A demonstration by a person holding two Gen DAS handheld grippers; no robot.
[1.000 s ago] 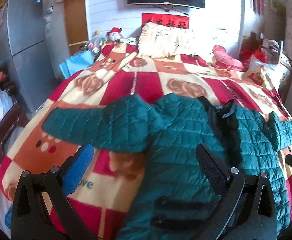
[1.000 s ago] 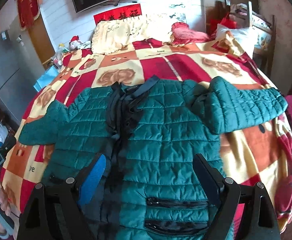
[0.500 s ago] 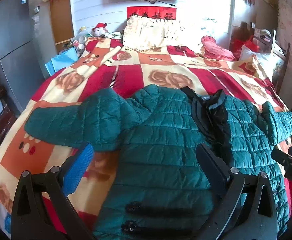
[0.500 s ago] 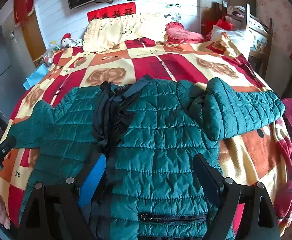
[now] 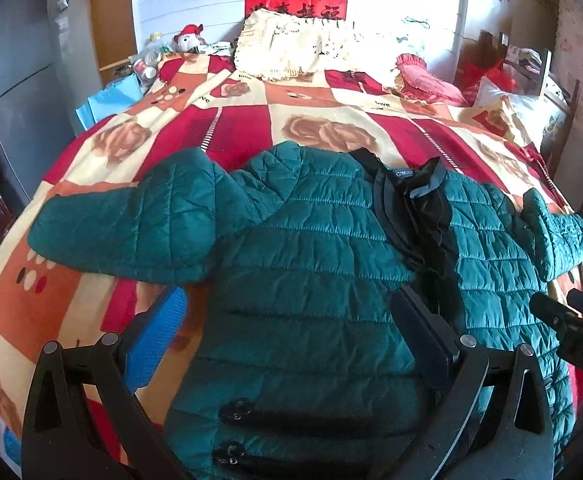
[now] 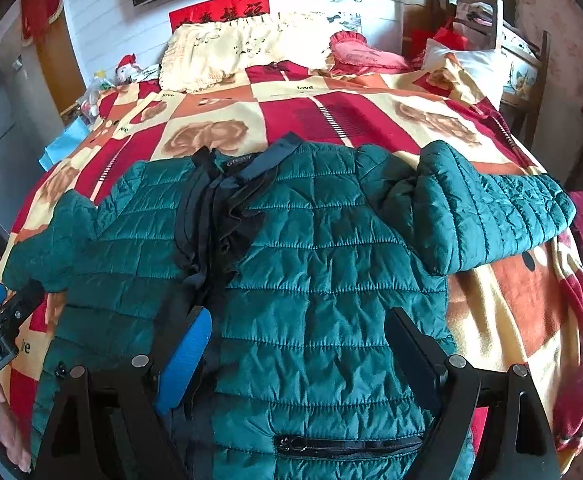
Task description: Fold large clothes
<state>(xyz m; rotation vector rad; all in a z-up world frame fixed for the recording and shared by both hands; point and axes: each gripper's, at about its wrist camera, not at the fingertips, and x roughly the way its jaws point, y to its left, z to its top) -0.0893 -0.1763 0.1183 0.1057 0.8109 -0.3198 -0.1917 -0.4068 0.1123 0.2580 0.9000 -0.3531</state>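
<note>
Now the jacket point(image 6: 323, 264) lies spread front-up on the bed point(image 6: 503, 304), collar toward twelve o'clock, one sleeve out at nine, the other at three. Left gripper point(image 5: 287, 332) hangs over its lower left panel, jaws spread wide, gripping nothing. Right gripper point(image 6: 297, 348) hovers over the lower right panel, jaws equally wide apart and empty. Pillows point(image 6: 243, 50) sit at twelve o'clock by the wall.
</note>
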